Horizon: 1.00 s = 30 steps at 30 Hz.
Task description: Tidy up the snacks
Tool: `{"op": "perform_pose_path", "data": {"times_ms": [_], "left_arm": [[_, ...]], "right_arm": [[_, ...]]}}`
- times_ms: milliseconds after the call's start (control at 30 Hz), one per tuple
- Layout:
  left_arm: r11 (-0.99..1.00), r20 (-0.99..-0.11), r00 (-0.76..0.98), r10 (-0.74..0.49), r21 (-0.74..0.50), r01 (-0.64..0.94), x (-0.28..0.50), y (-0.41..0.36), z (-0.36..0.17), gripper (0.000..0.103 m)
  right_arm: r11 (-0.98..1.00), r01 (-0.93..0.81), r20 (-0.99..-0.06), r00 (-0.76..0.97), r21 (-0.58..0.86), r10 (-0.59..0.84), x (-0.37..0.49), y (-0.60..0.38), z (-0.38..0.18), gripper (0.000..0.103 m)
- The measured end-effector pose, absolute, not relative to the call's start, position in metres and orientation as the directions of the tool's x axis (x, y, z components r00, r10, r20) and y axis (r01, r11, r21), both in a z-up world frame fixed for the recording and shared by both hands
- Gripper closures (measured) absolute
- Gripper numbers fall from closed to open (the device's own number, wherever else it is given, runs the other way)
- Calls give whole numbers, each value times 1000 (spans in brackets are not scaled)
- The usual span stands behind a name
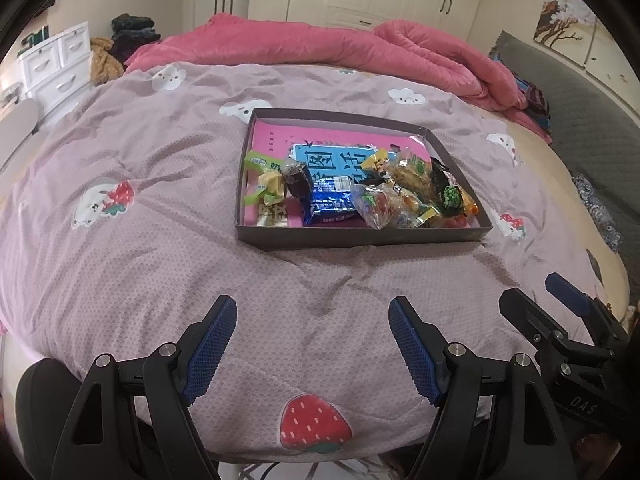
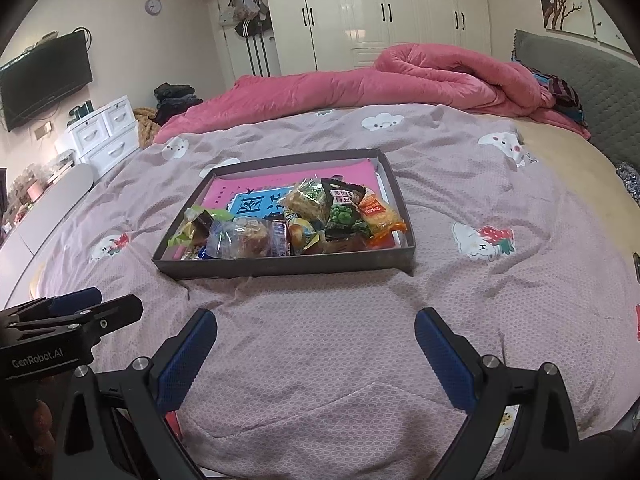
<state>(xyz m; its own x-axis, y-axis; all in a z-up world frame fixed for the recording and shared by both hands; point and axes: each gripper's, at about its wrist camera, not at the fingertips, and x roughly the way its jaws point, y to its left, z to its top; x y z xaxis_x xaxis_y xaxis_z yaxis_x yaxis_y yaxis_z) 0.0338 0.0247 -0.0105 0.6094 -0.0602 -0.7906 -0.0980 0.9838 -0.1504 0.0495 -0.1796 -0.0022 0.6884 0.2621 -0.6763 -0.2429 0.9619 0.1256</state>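
A shallow dark cardboard tray [image 1: 360, 237] [image 2: 288, 266] lies on the bed, lined with a pink sheet and a blue booklet [image 1: 336, 160]. Several wrapped snacks are heaped in its near half: a blue foil pack [image 1: 330, 204], a clear bag of sweets [image 1: 378, 204], a green pea packet [image 2: 344, 212], an orange packet [image 2: 378, 212]. My left gripper [image 1: 312, 320] hovers open over the bedspread, well short of the tray, nothing between its blue pads. My right gripper [image 2: 316, 332] is likewise open and holds nothing, beside the left.
The purple bedspread [image 1: 140, 260] with strawberry and cloud prints covers the bed. A rumpled pink quilt [image 2: 400, 80] lies at the far side, a grey headboard [image 2: 580, 92] at right. White drawers [image 2: 104, 132] and a wall television [image 2: 44, 76] stand at left.
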Motion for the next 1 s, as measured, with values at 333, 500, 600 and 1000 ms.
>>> {"op": "perform_pose_path", "data": {"times_ms": [333,500,600,1000], "left_arm": [[984,-794,606,-53,-143,-102,34,24,-13,23],[985,-796,603,-51,-139,-100,35,23,-14,23],[985,-796,603,-51,-139,-100,35,23,-13,23],[985,-797,602,-48,-136,-103,35,22,-13,23]], "right_arm": [[963,-236,-676,689,130,260,51,-181,-5,3],[965,-226,-676,690,136,257,53,-184,-5,3],[965,-226,-677,690,135,256,53,-184,-5,3],[964,-232,-677,690,129,257,53,-183,-5,2]]}}
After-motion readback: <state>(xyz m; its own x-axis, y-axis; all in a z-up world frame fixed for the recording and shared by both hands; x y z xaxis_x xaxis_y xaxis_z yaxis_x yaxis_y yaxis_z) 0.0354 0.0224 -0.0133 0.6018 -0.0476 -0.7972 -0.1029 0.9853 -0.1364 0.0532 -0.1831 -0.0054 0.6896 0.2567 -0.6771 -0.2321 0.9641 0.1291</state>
